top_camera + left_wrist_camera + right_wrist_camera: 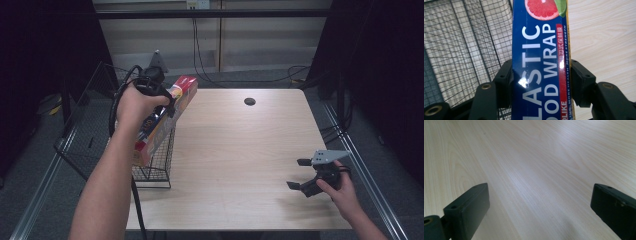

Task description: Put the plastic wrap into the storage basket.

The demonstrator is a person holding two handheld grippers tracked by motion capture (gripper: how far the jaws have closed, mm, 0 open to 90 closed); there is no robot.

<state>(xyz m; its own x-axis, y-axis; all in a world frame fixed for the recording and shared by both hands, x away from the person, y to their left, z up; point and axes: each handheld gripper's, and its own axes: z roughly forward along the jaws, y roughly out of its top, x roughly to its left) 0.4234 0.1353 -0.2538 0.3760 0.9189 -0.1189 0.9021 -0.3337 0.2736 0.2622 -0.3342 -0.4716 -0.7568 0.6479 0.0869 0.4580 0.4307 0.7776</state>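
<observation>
A long blue box of plastic food wrap (540,62), with a grapefruit picture at its far end, is clamped between the jaws of my left gripper (541,80). In the high view the box (167,117) is held tilted above the black wire basket (155,160) at the table's left edge, with the left gripper (155,95) shut around its middle. My right gripper (299,175) rests low over the table's right front, its jaws wide apart with nothing between them; in the right gripper view its gripper (539,207) frames bare wood.
The light wooden table (240,145) has a round cable hole (249,101) near its far edge. The wire basket stands partly off the table's left side. Cables hang behind the table. Metal rails run along both sides.
</observation>
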